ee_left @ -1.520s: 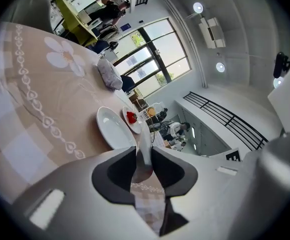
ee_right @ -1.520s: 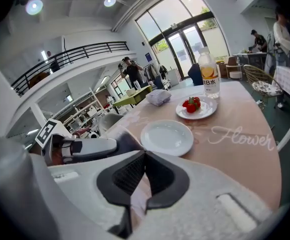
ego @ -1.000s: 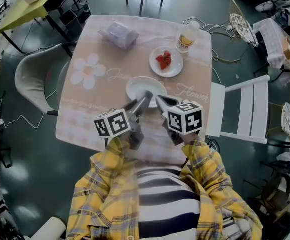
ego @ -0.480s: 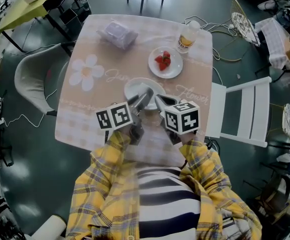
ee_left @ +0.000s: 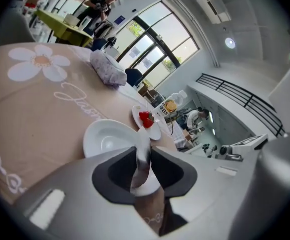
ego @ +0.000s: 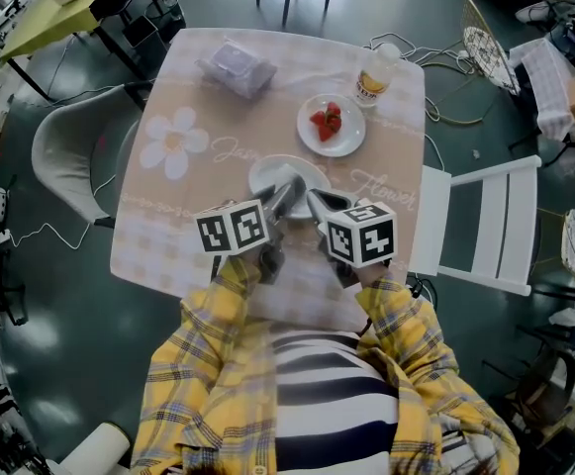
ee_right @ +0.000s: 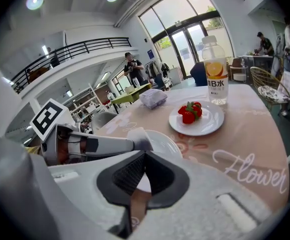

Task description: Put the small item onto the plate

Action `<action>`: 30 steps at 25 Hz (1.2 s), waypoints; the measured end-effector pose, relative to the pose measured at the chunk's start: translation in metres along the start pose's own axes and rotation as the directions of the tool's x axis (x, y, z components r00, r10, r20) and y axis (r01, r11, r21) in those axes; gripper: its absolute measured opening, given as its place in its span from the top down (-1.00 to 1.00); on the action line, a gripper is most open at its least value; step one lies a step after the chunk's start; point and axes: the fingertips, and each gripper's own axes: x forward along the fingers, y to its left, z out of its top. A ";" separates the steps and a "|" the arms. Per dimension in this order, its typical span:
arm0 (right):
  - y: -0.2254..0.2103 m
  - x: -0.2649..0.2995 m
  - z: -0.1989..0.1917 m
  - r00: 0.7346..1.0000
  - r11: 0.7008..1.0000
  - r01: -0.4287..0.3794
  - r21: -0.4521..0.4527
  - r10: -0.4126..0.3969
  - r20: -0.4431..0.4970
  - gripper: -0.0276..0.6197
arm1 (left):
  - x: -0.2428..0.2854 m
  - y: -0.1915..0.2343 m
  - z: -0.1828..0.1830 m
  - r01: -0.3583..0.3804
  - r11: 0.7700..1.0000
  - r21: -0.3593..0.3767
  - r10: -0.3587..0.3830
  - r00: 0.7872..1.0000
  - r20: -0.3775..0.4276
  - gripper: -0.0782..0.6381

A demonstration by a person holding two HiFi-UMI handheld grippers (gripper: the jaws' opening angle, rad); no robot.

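On the tabletop (ego: 188,216), in the head view, I see my left hand-held gripper (ego: 292,188) and right hand-held gripper (ego: 312,199) side by side over the near rim of an empty deep plate (ego: 267,171). The strawberries (ego: 326,120) lie farther off on a small plate (ego: 346,142), beside a bottle (ego: 374,75). A bag (ego: 236,65) sits at the far left.

In the left gripper view, I read the jaws as drawn together, with nothing gripped, pointing across the deep plate.

In the right gripper view, the jaws meet at their tips, also empty, with the strawberries well ahead.
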 end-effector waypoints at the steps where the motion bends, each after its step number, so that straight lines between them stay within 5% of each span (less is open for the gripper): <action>1: 0.000 0.000 0.000 1.000 1.000 0.000 -0.001 0.000 -0.001 0.91 | 0.000 0.002 0.002 -0.022 0.999 0.026 0.022 1.000 0.008 0.55; 8: 0.002 -0.003 0.000 1.000 1.000 -0.005 -0.007 0.005 0.002 0.91 | -0.004 0.021 0.006 -0.199 0.962 0.186 0.193 0.980 0.048 -0.05; 13: 0.003 -0.006 -0.001 1.000 1.000 -0.001 -0.011 0.001 0.001 0.91 | -0.013 0.013 0.020 -0.298 0.861 0.411 0.257 0.954 0.154 -0.19; 15: 0.003 -0.008 -0.002 1.000 1.000 0.002 -0.011 -0.002 0.002 0.91 | -0.017 0.008 0.022 -0.283 0.871 0.401 0.232 0.957 0.173 -0.02; 18: 0.003 -0.011 -0.006 1.000 1.000 0.006 -0.013 -0.006 0.002 0.91 | -0.025 0.005 0.016 -0.230 0.915 0.331 0.178 0.967 0.180 0.50; 21: 0.004 -0.015 -0.010 1.000 1.000 0.014 -0.026 -0.014 0.001 0.91 | -0.033 0.000 0.010 -0.194 0.932 0.307 0.139 0.972 0.192 0.69; 30: 0.015 -0.032 -0.020 0.998 1.000 0.011 0.015 -0.012 0.061 0.91 | -0.054 -0.018 -0.023 -0.085 0.962 0.261 0.042 0.985 0.165 0.77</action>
